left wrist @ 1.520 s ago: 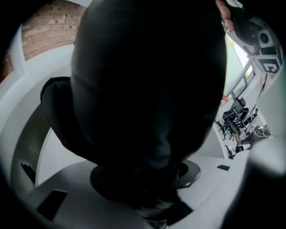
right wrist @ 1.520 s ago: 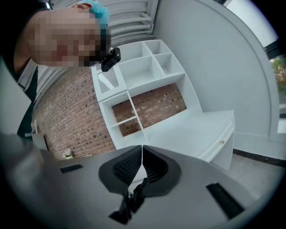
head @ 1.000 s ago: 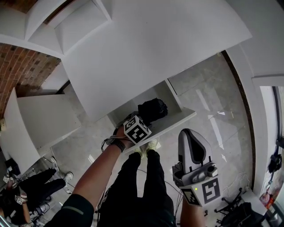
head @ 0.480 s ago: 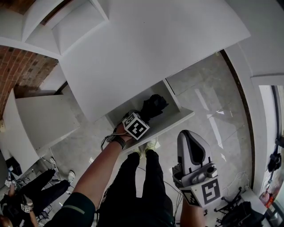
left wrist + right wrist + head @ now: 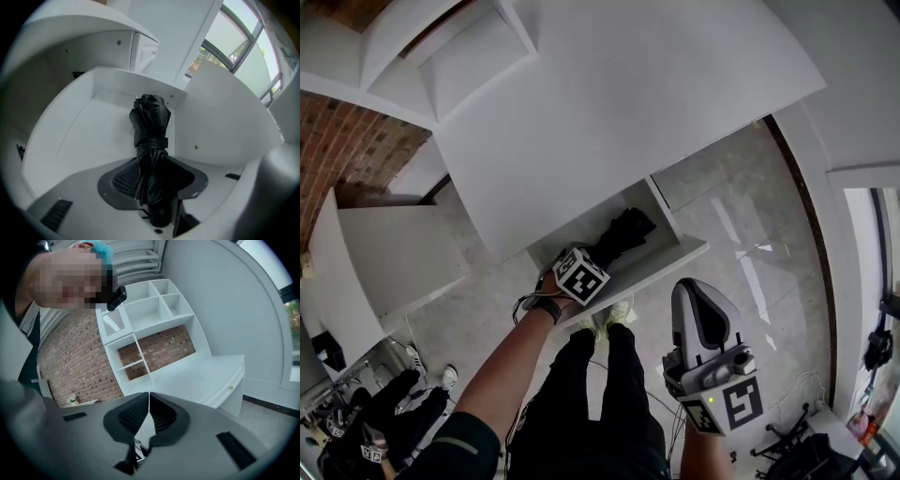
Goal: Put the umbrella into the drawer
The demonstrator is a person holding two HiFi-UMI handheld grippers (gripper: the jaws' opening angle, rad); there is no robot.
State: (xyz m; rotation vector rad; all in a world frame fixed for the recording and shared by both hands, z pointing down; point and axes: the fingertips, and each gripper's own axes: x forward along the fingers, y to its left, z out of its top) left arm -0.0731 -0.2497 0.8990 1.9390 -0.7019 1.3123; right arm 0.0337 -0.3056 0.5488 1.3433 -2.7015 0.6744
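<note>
A black folded umbrella (image 5: 623, 234) lies inside the open white drawer (image 5: 666, 265) under the desk top. My left gripper (image 5: 592, 257) points steeply down at the umbrella's near end. Seen from the left gripper view, the strapped umbrella (image 5: 150, 136) runs away from me along the drawer's right wall (image 5: 220, 126). Its near end sits between the jaws of the left gripper (image 5: 154, 185), which are closing; the left pad (image 5: 124, 178) shows beside the fabric, not pressed on it. My right gripper (image 5: 701, 305) hangs over the floor to the right, shut and empty (image 5: 149, 401).
The white desk top (image 5: 609, 103) overhangs the drawer. White shelving (image 5: 150, 319) stands against a brick wall (image 5: 79, 357). The holder's black-trousered legs (image 5: 600, 394) stand just in front of the drawer. Other people (image 5: 366, 431) are on the floor at lower left.
The umbrella has settled lower and flatter in the drawer. My left gripper has drawn back slightly toward the drawer front. The right gripper has stayed put.
</note>
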